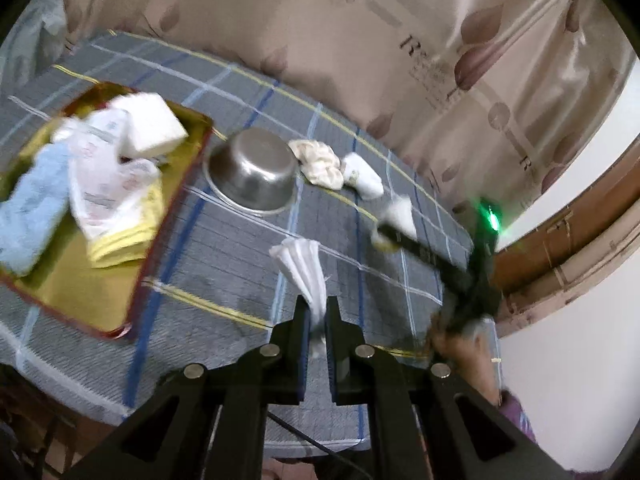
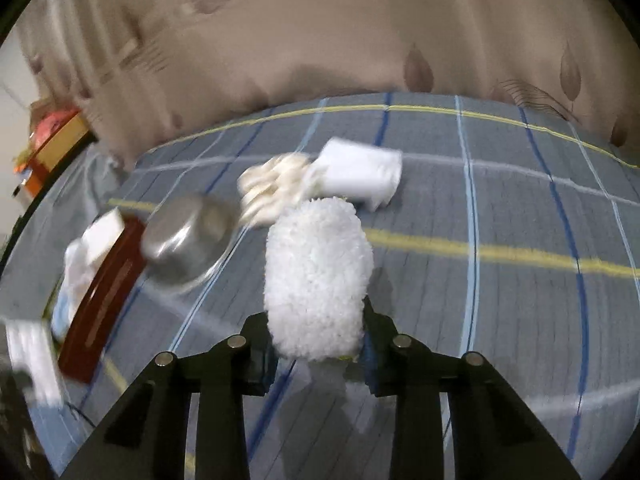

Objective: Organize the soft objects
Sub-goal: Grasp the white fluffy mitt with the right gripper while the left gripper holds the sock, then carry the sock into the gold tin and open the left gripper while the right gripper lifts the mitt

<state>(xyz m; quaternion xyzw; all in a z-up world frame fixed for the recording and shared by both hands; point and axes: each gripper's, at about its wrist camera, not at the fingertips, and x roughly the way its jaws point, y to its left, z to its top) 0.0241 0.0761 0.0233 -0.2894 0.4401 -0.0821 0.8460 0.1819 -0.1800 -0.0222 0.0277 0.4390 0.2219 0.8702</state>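
Left gripper (image 1: 318,316) pinching a white folded cloth (image 1: 302,270) between nearly closed jaws, lifted clear of the table (image 1: 224,272). Right gripper (image 2: 318,350) clamping a fluffy white pad (image 2: 318,276), jaws held apart by its bulk, also off the surface. Further out, lying beside the steel bowl (image 1: 252,174): a cream rag (image 1: 320,162) touching a white towel (image 1: 364,176), both awaiting pickup. At the left, resting on the table, a red-rimmed tray (image 1: 168,216) carrying a foam block (image 1: 154,126), a printed bag (image 1: 108,188), a blue towel (image 1: 34,208) and a yellow cloth (image 1: 128,236). Risking, probably: the thin cloth slipping free, being held only by one end; the pad squeezing out of a shallow grip; a gripper clipping the bowl en route to the tray; the piled block toppling when more lands there. Counting: two grippers, two held items, two soft items loose, four in the tray, one bowl, one tray.
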